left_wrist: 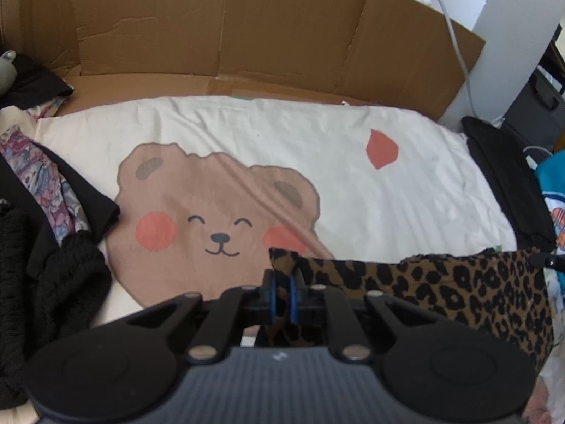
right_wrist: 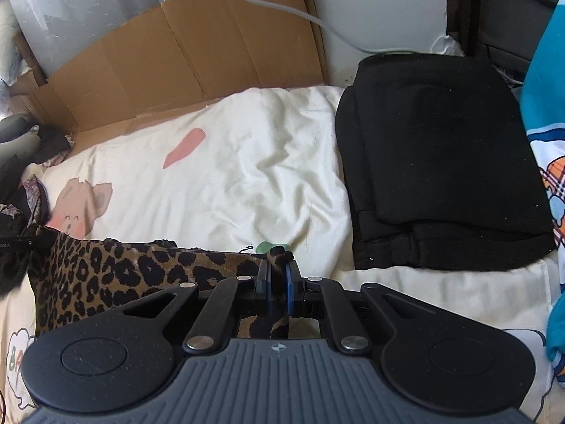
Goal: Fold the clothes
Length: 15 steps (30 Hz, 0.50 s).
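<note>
Item in hand: leopard-print garment point(left_wrist: 459, 293), stretched as a band between the two grippers, raised just above the near edge of the bear-print sheet point(left_wrist: 353, 148).

Left gripper point(left_wrist: 282, 282): pinched narrow on one end of the leopard-print garment, a corner of cloth standing up past the blue pads point(left_wrist: 272, 293).

Right gripper point(right_wrist: 279, 277): clamped narrow on the opposite end, cloth trailing down through the jaws toward the handle.

Done, as far as can be judged: folded black garments point(right_wrist: 445, 162), stacked flat at the right side of the sheet, well apart from the work area and neat-edged.

Pending, as far as can be judged: heap at the left, namely black knit garment point(left_wrist: 53, 293) and paisley-print garment point(left_wrist: 42, 180), lying crumpled and overlapping, unfolded. Blue cartoon-print cloth point(right_wrist: 543, 113) at far right, status not determinable.

Stage: early to middle. Leopard-print garment held by its ends but not yet laid out on the sheet; no fold visible in it. Centre of the sheet free to receive it.

Surround: flattened cardboard point(left_wrist: 247, 28) propped behind the sheet, grey cable point(right_wrist: 282, 7) crossing above it.
</note>
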{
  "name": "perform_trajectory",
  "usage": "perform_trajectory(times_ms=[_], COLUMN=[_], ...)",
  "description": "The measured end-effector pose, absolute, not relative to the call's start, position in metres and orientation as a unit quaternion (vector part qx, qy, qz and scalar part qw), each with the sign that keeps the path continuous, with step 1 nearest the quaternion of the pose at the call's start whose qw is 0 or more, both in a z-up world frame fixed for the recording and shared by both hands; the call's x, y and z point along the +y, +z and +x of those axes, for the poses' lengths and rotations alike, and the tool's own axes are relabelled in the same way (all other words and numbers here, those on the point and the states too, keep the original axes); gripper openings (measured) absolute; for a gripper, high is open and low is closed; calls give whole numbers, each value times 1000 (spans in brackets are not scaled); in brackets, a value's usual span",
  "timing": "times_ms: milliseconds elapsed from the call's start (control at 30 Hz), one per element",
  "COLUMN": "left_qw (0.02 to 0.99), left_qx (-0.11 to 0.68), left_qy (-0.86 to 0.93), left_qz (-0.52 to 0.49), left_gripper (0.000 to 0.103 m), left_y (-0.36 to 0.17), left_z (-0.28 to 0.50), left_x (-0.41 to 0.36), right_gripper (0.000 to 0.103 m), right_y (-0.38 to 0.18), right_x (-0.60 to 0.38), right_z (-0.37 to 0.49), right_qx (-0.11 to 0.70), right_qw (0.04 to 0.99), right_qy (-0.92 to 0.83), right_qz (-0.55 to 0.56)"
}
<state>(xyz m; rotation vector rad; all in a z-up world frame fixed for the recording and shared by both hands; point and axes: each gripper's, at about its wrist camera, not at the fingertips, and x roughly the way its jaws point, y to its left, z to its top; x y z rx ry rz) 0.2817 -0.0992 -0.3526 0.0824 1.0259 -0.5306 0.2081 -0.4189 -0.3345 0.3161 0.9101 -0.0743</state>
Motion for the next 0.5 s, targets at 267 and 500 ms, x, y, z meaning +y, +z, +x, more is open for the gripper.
perform_trajectory(times_ms=[267,500], left_qw=[841,836], left_qx=[481,487], left_qy=[-246,-248], left_qz=[31,40], left_gripper=[8,8], left_y=[-336,-357], left_z=[285,292], left_x=[-101,-109], right_gripper=[6,6], right_y=[-314,-345], right_x=[-415,-422], right_z=[207,215], right_qx=[421,450], right_qw=[897,880], right_qy=[-35,-39], right_qz=[127,146])
